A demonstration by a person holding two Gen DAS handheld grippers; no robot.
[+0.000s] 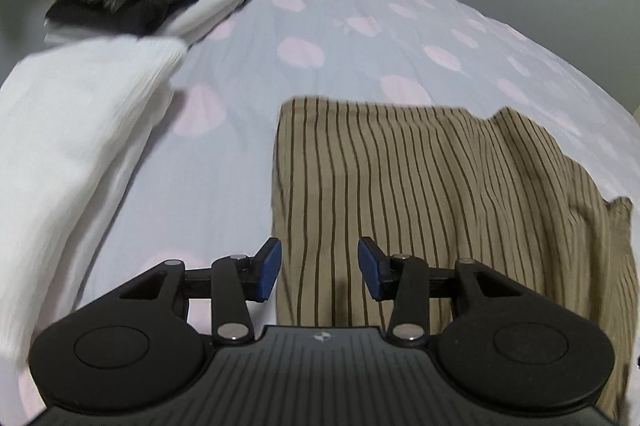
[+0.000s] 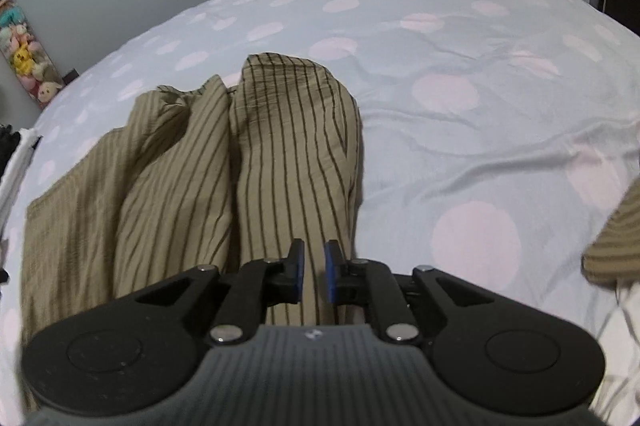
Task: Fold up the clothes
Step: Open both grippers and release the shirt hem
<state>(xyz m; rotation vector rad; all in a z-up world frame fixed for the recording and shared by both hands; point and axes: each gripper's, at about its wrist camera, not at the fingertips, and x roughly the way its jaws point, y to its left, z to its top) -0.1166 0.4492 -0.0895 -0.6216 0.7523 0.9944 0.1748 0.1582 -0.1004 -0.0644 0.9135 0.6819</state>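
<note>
Right wrist view showed the right gripper [image 2: 314, 276] pinching a fold of the striped cloth [image 2: 288, 146], likely to lift it over. Its fingers were nearly closed. The left gripper [image 1: 319, 272] was spread wide, holding nothing, with the cloth lying just ahead on the bed [image 1: 360, 6].
</note>
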